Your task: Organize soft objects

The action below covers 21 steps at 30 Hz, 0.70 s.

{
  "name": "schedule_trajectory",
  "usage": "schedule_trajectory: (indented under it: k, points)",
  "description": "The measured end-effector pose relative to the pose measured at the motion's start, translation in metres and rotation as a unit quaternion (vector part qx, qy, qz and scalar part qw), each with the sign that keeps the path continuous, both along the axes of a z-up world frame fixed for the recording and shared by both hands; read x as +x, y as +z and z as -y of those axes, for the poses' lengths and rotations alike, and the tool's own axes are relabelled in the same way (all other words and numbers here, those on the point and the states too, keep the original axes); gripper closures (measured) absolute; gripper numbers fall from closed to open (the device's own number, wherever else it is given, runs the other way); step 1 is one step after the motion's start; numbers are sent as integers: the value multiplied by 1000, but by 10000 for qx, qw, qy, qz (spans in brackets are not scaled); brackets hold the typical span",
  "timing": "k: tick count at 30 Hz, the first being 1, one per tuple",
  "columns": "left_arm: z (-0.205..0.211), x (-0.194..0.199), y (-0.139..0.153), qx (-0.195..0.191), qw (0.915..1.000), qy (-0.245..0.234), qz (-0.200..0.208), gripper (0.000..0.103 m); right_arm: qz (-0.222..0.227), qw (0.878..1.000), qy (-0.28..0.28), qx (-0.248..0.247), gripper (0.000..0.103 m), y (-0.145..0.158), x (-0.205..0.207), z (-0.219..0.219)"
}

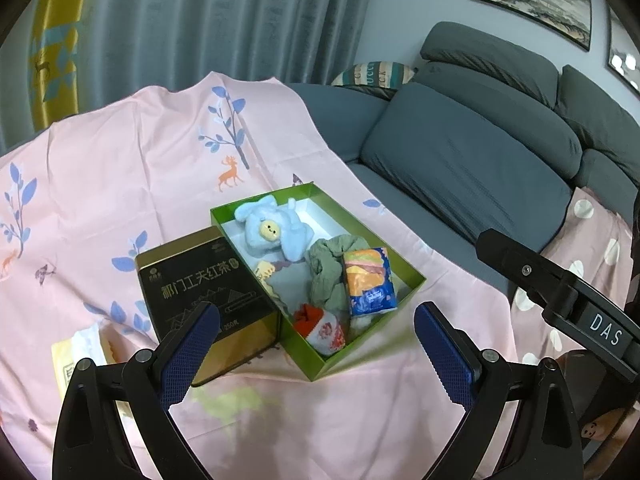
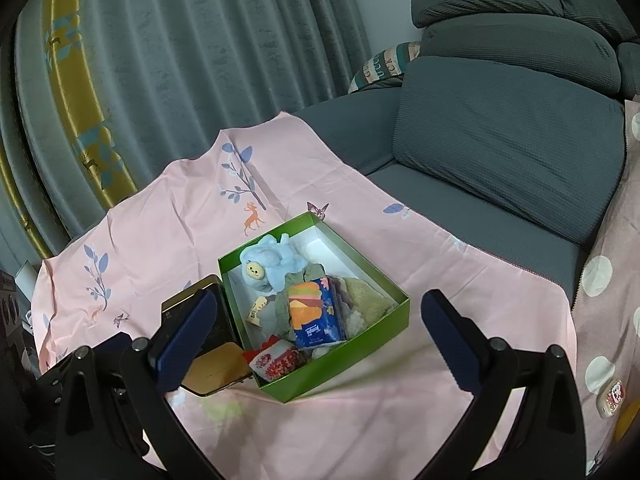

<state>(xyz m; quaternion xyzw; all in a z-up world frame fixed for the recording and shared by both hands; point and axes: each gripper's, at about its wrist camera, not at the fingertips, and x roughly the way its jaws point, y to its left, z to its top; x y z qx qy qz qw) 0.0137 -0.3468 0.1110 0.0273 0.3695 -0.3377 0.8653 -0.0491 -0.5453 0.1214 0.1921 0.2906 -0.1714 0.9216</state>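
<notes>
Jaws of the left gripper (image 1: 316, 354) stand wide apart and hold nothing; we see the same on the right gripper (image 2: 318, 342), its blue pads spread with only cloth between them. Both hang above the pink sheet (image 1: 132, 184), just short of the green box (image 1: 414, 278).

We note the soft things lying inside that box. At the far end sits a light-blue plush toy (image 1: 276, 232) with a small yellow face. Beside it, toward the middle, a crumpled green cloth (image 1: 328, 276) rests under a tissue pack (image 1: 370, 282) printed with a burger picture. At the near end a red-and-white floral item (image 1: 326, 330) lies against the wall; we cannot tell what it is. A small yellow tag (image 2: 256, 310) shows near the left wall.

A black and gold tea tin (image 1: 204, 288) stands touching the box's left side. Farther out, a grey sofa (image 1: 472, 160) runs along the right, grey curtains (image 2: 180, 60) hang behind, and a dotted pink cloth (image 2: 608, 280) lies at the right edge.
</notes>
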Motion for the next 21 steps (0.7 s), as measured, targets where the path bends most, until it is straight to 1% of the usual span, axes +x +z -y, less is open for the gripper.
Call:
schedule_trajectory:
  k: [21]
  points:
    - [-1, -1, -2, 17, 10000, 42, -40, 5, -92, 9999, -25, -78, 1, -1, 1, -1]
